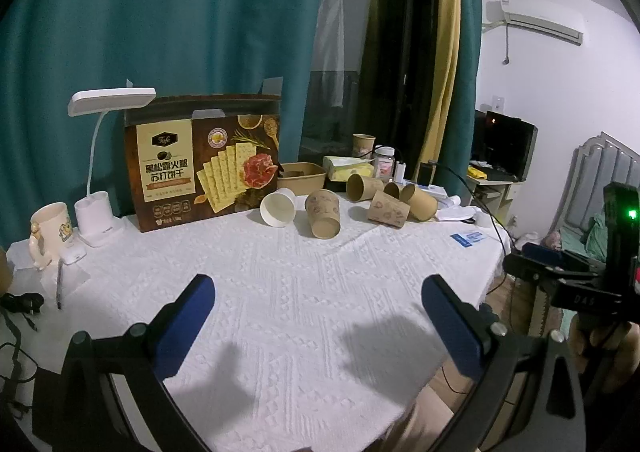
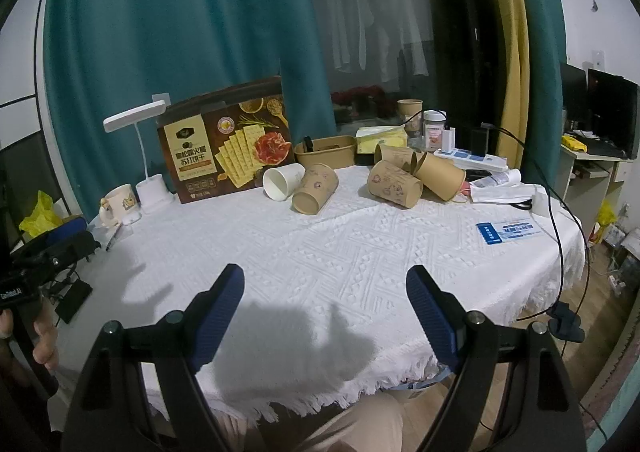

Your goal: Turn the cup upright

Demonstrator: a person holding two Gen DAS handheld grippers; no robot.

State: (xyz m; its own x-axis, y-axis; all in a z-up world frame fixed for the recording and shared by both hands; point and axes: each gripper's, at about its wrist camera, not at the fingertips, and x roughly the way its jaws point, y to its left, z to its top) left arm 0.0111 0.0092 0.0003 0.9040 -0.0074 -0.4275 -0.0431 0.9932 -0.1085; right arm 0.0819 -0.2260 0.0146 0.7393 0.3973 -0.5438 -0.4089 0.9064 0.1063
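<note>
Several paper cups lie on their sides at the far side of the white-clothed table (image 1: 304,292). A white cup (image 1: 278,207) (image 2: 283,181) lies next to a printed brown cup (image 1: 322,214) (image 2: 315,189). More brown cups (image 1: 390,200) (image 2: 416,178) lie in a cluster to the right. My left gripper (image 1: 318,292) is open and empty above the near part of the table, well short of the cups. My right gripper (image 2: 325,284) is open and empty near the fringed front edge.
A cracker box (image 1: 204,162), a white desk lamp (image 1: 100,156) and a mug (image 1: 50,230) stand at the back left. A brown paper bowl (image 1: 301,175), a tissue pack (image 1: 348,168), a jar (image 1: 385,161) and a power strip (image 2: 472,158) sit behind the cups. A blue-white card (image 2: 510,231) lies at right.
</note>
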